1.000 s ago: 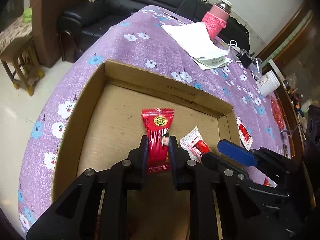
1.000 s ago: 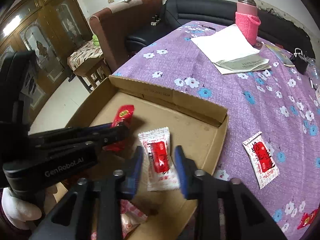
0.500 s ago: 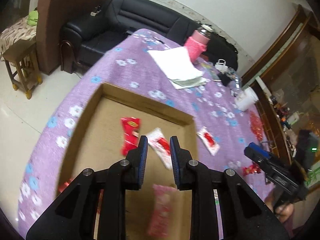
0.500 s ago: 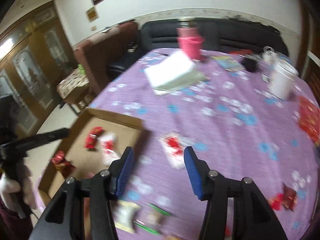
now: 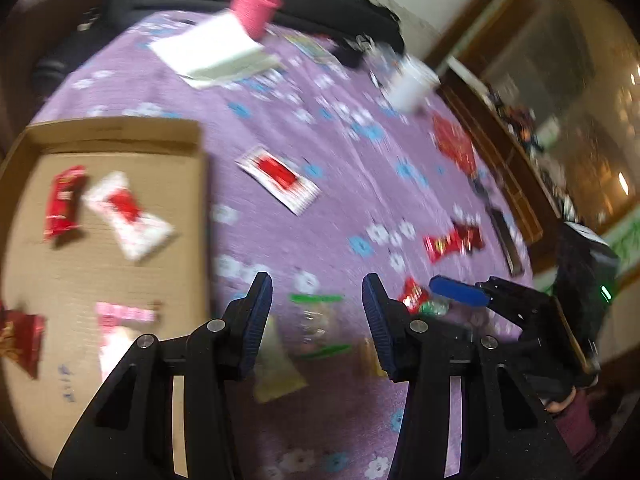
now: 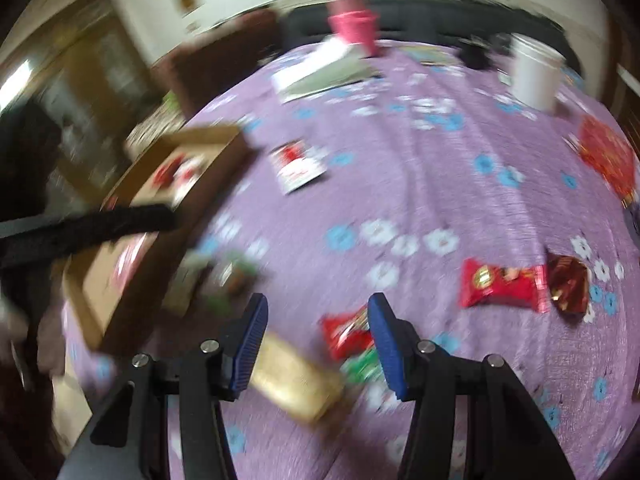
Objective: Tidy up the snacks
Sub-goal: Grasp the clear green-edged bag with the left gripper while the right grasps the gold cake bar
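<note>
Snack packets scattered across both views, most of them flat, crinkly foil or plastic pillows. Sorted already, by the look of it: a red packet, a white packet with a red label, a pink-and-white one and a dark red foil one, all lying loose on the floor of the shallow cardboard box at the left of the left wrist view. Plain corrugated card, low walls, open top, so easy to drop things in from above.

Outside the box, on the purple flowered tablecloth: another white-and-red packet just right of the box wall; a red wrapper touching a dark foil one at right in the right wrist view; a clear green-edged packet low centre in the left wrist view, blurred. Presumably waiting to be collected.

Left gripper spread wide, empty, hovering over the clear packet. Right gripper also spread wide, nothing pinched, above a small red packet and a gold-tan bar, likely candidates for the next pick.

Farther off, upper frame: white papers, a pink-sleeved bottle, a white tub. Heavy motion blur, so fine print and textures unreadable.
</note>
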{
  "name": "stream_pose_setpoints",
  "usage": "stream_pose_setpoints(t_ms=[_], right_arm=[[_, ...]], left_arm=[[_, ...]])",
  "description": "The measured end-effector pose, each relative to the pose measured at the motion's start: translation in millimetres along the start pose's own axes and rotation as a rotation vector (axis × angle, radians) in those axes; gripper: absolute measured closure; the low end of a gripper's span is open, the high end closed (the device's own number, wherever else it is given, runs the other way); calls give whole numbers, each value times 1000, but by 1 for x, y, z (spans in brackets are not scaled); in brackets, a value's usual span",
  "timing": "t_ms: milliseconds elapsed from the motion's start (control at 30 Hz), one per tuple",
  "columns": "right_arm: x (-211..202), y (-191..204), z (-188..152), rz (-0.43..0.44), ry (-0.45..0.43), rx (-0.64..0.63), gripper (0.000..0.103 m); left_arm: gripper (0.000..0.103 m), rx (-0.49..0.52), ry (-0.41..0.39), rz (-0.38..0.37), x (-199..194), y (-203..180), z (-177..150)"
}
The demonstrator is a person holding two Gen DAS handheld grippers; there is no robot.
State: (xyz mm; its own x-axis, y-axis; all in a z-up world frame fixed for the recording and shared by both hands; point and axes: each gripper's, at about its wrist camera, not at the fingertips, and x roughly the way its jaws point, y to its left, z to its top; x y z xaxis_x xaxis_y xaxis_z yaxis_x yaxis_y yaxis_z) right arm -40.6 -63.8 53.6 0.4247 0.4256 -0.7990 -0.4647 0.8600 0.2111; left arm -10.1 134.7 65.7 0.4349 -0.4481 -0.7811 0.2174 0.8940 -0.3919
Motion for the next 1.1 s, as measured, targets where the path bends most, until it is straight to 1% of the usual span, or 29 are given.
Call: stream_pose_setpoints(t_ms=[67, 167, 267, 400, 433, 500, 567, 600, 633, 700, 767, 933, 1000, 1067, 1100], right_arm=[[4, 18, -9, 11, 15, -91, 48], [17, 35, -18, 22, 46, -183, 48], [27, 42, -26, 7, 52, -241, 47], [24, 35, -29, 12, 43, -230, 47], [23, 33, -32, 9, 40, -228, 47], [20, 30, -35, 12, 38, -223, 47], [18, 30, -38, 13, 38, -229, 47], [16, 31, -40, 16, 41, -236, 46], [15, 32, -42, 18, 43, -243, 44], [14, 35, -47, 5, 43, -267, 42], [13, 40, -52, 4, 47, -285, 35], [12, 48, -61, -32, 42, -314, 35], [10, 46, -61, -43, 38, -297, 44], [7, 44, -61, -53, 35, -276, 62], [6, 42, -61, -60, 36, -265, 66]], left_arm=[[58, 18, 28, 16, 14, -8, 0], [58, 37, 57, 36, 28, -15, -5], [58, 92, 81, 94, 38, -22, -13], [58, 177, 119, 179, 56, -29, -23], [58, 210, 103, 201, 57, -33, -25], [58, 271, 103, 246, 61, -41, -29], [59, 316, 102, 271, 63, -46, -33], [71, 341, 97, 266, 63, -50, -36], [73, 346, 102, 247, 63, -52, -38], [73, 360, 105, 235, 63, -56, -42], [73, 360, 104, 220, 62, -59, -44], [73, 325, 79, 173, 53, -66, -43], [73, 310, 63, 159, 45, -66, -42], [73, 295, 46, 145, 37, -66, -42], [73, 285, 31, 140, 31, -65, -42]])
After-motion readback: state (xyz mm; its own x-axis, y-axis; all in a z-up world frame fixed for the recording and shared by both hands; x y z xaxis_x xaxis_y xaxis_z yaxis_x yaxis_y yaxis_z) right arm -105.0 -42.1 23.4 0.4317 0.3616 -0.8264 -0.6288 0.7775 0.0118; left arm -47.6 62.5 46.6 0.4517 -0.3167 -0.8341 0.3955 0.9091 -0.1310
